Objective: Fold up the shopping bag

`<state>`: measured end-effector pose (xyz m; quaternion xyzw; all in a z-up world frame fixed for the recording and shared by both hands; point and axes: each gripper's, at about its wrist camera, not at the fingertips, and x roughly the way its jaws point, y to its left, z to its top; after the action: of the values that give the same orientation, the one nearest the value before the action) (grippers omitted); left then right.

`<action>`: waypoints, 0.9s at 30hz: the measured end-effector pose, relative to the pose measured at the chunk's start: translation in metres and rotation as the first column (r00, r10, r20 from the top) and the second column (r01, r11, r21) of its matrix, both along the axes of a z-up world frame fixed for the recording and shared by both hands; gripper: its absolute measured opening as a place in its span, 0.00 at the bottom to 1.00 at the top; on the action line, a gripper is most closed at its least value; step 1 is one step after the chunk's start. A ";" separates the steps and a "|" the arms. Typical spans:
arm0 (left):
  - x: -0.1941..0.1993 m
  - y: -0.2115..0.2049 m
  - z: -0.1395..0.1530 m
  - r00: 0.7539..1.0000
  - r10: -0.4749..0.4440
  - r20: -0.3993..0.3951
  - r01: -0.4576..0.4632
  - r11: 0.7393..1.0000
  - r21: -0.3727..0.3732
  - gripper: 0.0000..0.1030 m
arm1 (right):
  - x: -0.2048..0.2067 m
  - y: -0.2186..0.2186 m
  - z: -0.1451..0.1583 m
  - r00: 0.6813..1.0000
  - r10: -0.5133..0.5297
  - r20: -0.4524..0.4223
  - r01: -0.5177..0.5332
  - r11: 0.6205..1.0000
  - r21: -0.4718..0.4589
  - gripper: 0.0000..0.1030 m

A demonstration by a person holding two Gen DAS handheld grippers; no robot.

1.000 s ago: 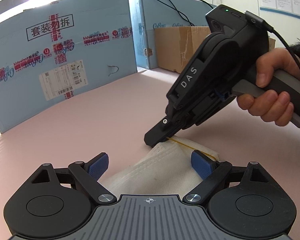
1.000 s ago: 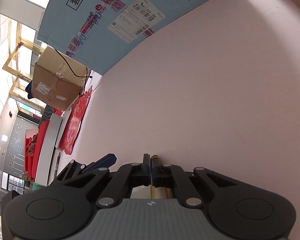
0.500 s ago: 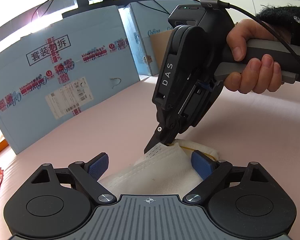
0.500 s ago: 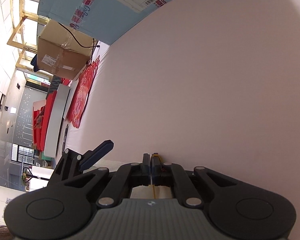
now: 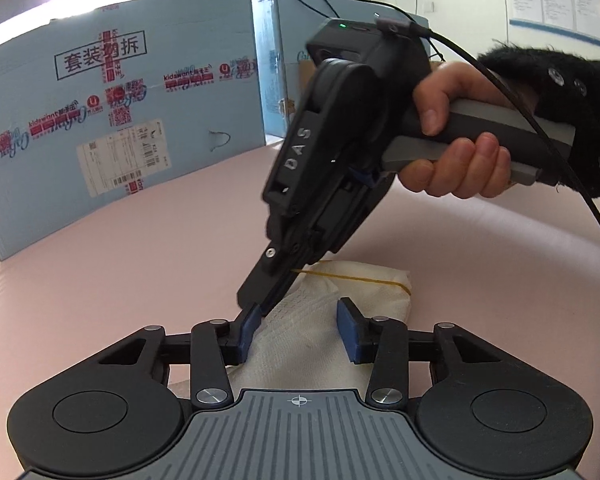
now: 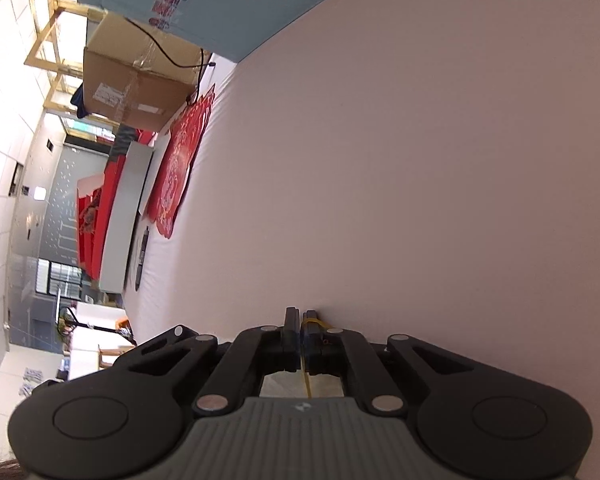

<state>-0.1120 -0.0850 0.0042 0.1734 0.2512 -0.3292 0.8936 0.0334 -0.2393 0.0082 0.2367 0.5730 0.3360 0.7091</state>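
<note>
A folded cream shopping bag [image 5: 312, 332] lies on the pink table, bundled small, with a thin yellow elastic band [image 5: 364, 280] across its far part. My left gripper [image 5: 296, 332] is open, its blue pads [image 5: 346, 330] on either side of the bundle. My right gripper [image 5: 260, 300] comes in from the upper right, tips down at the bag's left edge, touching the left gripper's left pad. In the right wrist view my right gripper [image 6: 301, 328] is shut on the yellow band [image 6: 314, 322], with a bit of bag behind the fingers.
A large blue cardboard box [image 5: 112, 120] stands at the back of the pink table [image 5: 140, 248], with a brown box behind it. In the right wrist view red paper cut-outs [image 6: 180, 164], a pen and a brown box [image 6: 136, 84] lie along the table's far side.
My left gripper's jaws have narrowed around the bundle. My right gripper has moved down and left along the bag, stretching the yellow band across it, and tilted further.
</note>
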 end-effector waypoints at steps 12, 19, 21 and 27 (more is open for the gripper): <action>-0.021 -0.013 0.010 0.973 0.047 0.224 -0.080 0.987 0.140 0.43 | -0.006 -0.048 -0.023 0.994 -0.094 -0.055 0.100 0.986 0.136 0.00; -0.023 -0.025 0.024 0.981 0.070 0.179 -0.079 0.996 0.046 0.43 | -0.017 -0.060 -0.037 0.985 -0.165 -0.040 0.170 0.958 0.229 0.00; -0.020 -0.026 0.019 0.991 0.066 0.113 -0.070 0.997 0.039 0.43 | -0.021 -0.062 -0.039 0.982 -0.187 -0.031 0.189 0.950 0.249 0.00; -0.012 -0.009 0.024 0.991 0.133 -0.029 -0.136 0.981 -0.141 0.44 | -0.032 -0.063 -0.043 0.968 -0.253 0.002 0.241 0.925 0.293 0.00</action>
<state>-0.1237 -0.0936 0.0284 0.0885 0.2467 -0.2870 0.9214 0.0012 -0.3024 -0.0350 0.4016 0.4689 0.3291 0.7145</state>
